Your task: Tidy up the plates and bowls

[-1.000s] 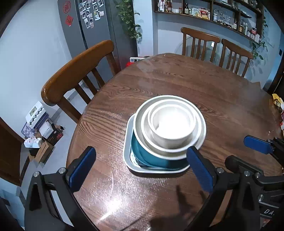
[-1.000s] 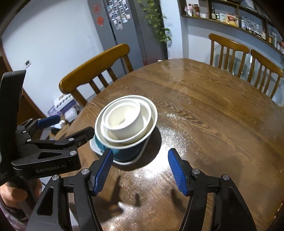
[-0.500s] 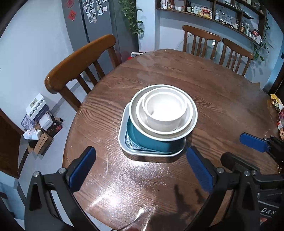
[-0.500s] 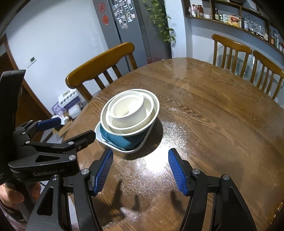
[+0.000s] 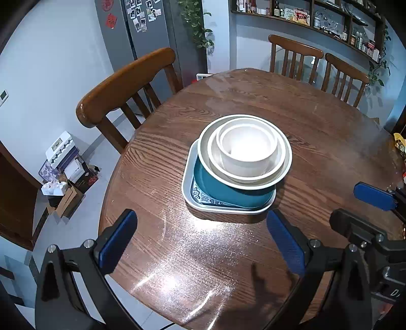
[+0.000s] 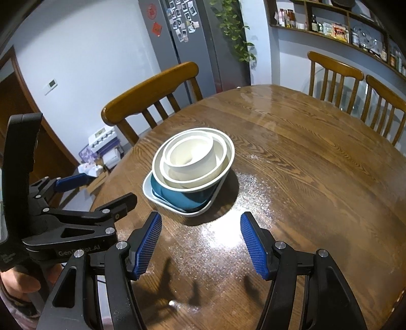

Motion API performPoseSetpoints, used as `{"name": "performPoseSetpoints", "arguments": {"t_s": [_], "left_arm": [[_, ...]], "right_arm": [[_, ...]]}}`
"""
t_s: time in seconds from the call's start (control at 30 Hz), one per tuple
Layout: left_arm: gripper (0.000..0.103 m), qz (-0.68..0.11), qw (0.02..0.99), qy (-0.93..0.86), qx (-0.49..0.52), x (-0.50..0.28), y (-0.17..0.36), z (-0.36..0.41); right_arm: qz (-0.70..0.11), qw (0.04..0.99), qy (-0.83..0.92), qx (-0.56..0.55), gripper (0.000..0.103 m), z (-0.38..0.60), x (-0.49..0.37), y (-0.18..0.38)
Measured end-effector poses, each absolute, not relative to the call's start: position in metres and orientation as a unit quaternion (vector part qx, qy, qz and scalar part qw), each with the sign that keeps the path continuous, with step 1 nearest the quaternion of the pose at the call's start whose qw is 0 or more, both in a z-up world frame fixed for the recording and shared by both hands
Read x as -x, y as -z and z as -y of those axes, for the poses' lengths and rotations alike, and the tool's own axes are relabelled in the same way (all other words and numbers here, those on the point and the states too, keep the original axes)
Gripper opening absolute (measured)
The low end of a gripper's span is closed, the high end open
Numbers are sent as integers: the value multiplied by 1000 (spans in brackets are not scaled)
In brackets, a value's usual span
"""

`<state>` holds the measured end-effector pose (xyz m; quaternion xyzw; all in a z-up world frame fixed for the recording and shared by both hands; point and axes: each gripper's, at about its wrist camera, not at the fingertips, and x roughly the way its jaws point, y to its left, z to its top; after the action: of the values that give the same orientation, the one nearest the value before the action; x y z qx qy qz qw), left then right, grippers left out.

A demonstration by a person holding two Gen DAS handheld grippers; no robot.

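One stack of dishes stands on the round wooden table [image 5: 317, 142]. At the bottom is a pale square plate [image 5: 189, 187], on it a teal dish [image 5: 228, 194], then a wide grey-white bowl [image 5: 204, 149], a white bowl [image 5: 213, 157] and a small white bowl [image 5: 247, 149] nested inside. The stack also shows in the right wrist view [image 6: 192, 167]. My left gripper [image 5: 201, 243] is open and empty, above the table's near edge short of the stack. My right gripper [image 6: 201, 243] is open and empty, also short of the stack. The left gripper shows at the left of the right wrist view [image 6: 76, 203].
A wooden chair [image 5: 127, 83] stands at the table's left side and two more chairs [image 5: 317, 63] at the far side. Boxes and a small appliance [image 5: 63, 167] lie on the floor to the left. A grey fridge [image 5: 142, 33] and wall shelves [image 5: 317, 17] are behind.
Both grippers have drawn back and up from the stack, which now looks smaller and farther. The stack itself has not moved. Both stay open.
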<state>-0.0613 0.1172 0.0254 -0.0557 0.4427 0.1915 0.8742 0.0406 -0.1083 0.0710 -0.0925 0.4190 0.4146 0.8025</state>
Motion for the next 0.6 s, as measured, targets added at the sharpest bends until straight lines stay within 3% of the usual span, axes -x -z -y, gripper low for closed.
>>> {"name": "performPoseSetpoints", "arguments": {"t_s": [0.6], "left_arm": [[102, -444, 874, -189, 53, 69, -25, -118]], "right_arm": [[-421, 798, -420, 99, 65, 101, -32, -67]]}}
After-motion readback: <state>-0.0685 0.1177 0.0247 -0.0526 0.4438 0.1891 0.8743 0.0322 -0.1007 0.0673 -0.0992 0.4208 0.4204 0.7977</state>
